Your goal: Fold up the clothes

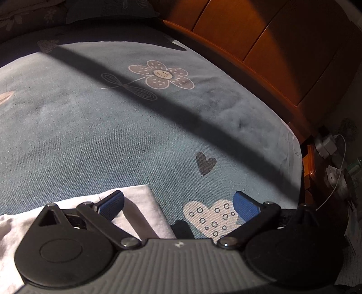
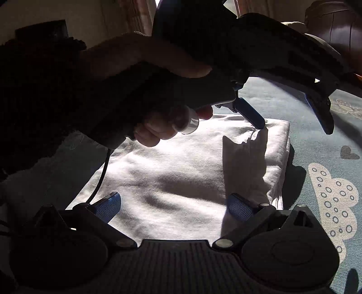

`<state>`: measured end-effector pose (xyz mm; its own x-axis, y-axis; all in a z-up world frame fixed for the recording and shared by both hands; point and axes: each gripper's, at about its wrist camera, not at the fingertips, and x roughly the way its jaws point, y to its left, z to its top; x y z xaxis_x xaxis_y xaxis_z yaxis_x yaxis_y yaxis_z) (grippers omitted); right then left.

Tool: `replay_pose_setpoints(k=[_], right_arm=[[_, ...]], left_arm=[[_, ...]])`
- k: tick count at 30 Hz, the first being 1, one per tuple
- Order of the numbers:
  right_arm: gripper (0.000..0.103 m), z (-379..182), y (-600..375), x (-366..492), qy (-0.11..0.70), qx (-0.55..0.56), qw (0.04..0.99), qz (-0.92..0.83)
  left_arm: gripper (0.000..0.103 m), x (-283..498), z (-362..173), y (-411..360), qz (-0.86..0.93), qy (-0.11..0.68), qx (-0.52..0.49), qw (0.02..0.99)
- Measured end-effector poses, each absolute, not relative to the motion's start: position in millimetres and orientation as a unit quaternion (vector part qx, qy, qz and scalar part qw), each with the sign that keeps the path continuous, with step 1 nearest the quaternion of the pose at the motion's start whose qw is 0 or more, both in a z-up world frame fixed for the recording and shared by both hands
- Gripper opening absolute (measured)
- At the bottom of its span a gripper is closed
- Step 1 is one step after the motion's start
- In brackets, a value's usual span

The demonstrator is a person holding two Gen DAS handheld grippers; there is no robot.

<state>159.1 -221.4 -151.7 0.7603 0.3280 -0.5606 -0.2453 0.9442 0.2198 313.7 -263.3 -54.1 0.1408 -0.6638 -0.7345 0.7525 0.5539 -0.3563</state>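
A white garment (image 2: 172, 176) lies folded into a thick rectangle on the blue patterned bedsheet (image 2: 316, 149). My right gripper (image 2: 174, 205) is open, its blue pads just above the garment's near edge, holding nothing. My left gripper (image 2: 294, 122) is seen from the side in the right wrist view, open, one pad touching the garment's far corner, where a flap of cloth (image 2: 246, 156) stands up. In the left wrist view the left gripper (image 1: 178, 203) is open over the garment's corner (image 1: 138, 208) and the sheet.
The bedsheet (image 1: 113, 126) has flower and heart prints. An orange wooden headboard (image 1: 271, 45) runs along the far right. A nightstand with chargers and cables (image 1: 332, 162) stands beside the bed. Pillows (image 1: 67, 13) lie at the back.
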Motion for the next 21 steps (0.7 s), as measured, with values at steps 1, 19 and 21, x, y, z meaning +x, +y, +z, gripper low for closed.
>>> replay_pose_setpoints(k=[1,19,21], right_arm=[[0.103,-151.6,-221.8,159.2,0.31,0.068,0.936,0.154],[0.103,-154.8,-211.8,159.4,0.309,0.042,0.94,0.14],[0.103,-155.5,-209.9,159.3,0.308,0.036,0.941,0.137]], left_arm=[[0.101,312.4,-49.0,-262.7,-0.471,0.454,0.053,0.755],[0.102,240.1,-53.1,-117.0,-0.366,0.504,0.023,0.782],[0.102,235.9,-64.9,-110.8,-0.357,0.509,0.006,0.783]])
